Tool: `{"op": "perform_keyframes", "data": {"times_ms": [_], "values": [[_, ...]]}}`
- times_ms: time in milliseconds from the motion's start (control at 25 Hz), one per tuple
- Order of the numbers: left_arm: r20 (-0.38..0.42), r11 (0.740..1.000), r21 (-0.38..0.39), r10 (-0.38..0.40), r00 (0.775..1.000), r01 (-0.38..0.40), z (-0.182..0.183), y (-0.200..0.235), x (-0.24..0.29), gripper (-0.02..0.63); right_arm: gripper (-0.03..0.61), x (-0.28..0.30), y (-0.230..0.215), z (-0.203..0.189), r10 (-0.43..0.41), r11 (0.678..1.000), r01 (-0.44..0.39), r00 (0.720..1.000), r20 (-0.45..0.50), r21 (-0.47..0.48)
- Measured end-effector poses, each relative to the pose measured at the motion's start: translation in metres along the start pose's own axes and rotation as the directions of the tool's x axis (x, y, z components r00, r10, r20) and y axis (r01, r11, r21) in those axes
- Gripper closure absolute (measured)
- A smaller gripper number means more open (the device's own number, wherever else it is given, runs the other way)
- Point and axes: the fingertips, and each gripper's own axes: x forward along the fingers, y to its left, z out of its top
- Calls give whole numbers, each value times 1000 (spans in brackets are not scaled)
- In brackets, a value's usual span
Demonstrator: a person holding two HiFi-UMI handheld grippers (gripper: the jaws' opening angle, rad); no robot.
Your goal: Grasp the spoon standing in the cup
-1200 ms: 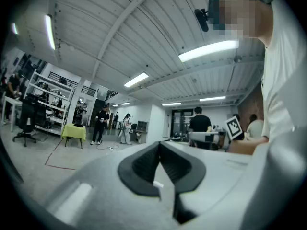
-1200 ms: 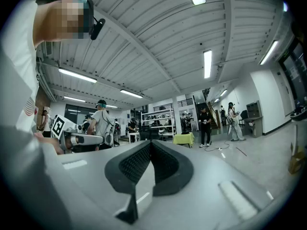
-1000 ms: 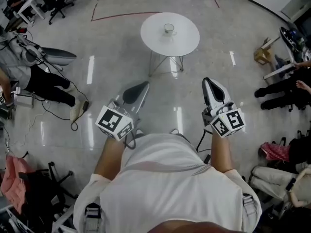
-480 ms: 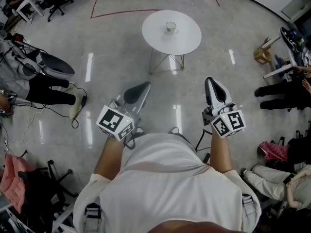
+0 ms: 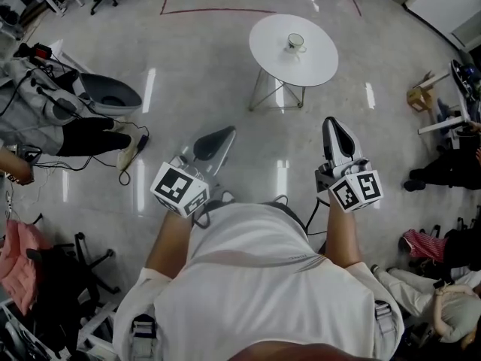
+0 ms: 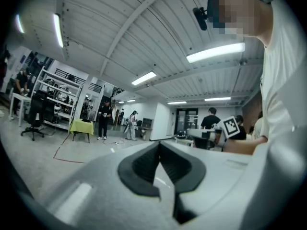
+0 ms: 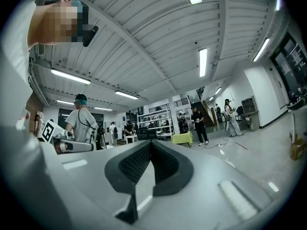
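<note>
A white cup [image 5: 294, 42] on a saucer stands on a small round white table [image 5: 316, 62] far ahead of me in the head view. The spoon in it is too small to make out. Both grippers are held close to my body, well short of the table and apart from it. My left gripper [image 5: 226, 131] points up and to the right, shut and empty. My right gripper [image 5: 331, 121] points straight ahead, also shut and empty. The left gripper view shows its jaws [image 6: 159, 143] closed together, and the right gripper view shows its jaws [image 7: 151, 142] the same; neither view shows the cup.
The table stands on thin wire legs [image 5: 278, 96] on a shiny grey floor. A seated person's legs [image 5: 86, 135] and a grey tub chair [image 5: 113, 95] are at the left, with cables. A wooden stool [image 5: 421, 96] and more people sit at the right. Red tape [image 5: 218, 10] marks the floor.
The table and cup have shifted right and a little lower in the head view. Both grippers stay shut in front of my body.
</note>
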Motion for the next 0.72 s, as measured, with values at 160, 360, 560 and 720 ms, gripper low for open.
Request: {"op": "perform_keyframes", "data": {"times_ms": [160, 360, 560, 720], "values": [[-27, 1000, -21, -24, 999, 23, -23, 23, -46, 612, 574, 21, 51, -22, 8, 1000, -8, 1000, 5, 4], [-24, 998, -52, -32, 999, 31, -33, 50, -40, 612, 574, 47, 51, -40, 8, 1000, -8, 999, -43, -3], [-10, 998, -58, -31, 999, 30, -26, 76, -34, 612, 574, 71, 39, -34, -25, 1000, 25, 999, -47, -6], [-27, 998, -52, -30, 999, 29, -27, 93, -5, 612, 574, 96, 12, -35, -17, 1000, 16, 998, -58, -18]]}}
